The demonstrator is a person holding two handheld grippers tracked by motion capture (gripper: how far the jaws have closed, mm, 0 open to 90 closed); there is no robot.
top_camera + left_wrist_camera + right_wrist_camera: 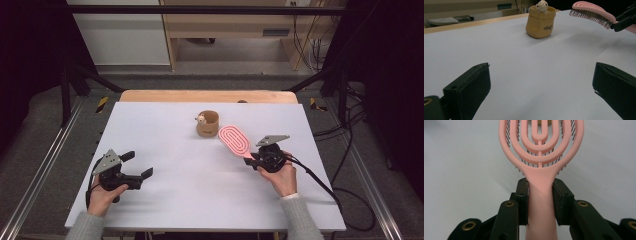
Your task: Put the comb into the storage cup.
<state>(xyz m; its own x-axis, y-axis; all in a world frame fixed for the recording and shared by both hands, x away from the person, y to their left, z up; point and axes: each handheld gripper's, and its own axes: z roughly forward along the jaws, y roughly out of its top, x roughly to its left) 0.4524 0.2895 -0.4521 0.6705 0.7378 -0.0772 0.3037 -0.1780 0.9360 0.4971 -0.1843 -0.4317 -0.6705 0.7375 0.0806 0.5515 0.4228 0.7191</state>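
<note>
Two grippers: left gripper (134, 176) gapes empty near the table's (165, 150) left edge; right gripper (253, 159) clamps one pink hairbrush (235, 140) beside one tan pot (207, 124).

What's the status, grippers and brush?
Right hand-held gripper shut on pink hairbrush, held off the table. Left hand-held gripper open, holding nothing. Cup just beyond brush head.

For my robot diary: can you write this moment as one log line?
right tool: shut on pink plastic hairbrush, bristles down, above table | left tool: open, empty | tan pouch-shaped cup: upright
</note>
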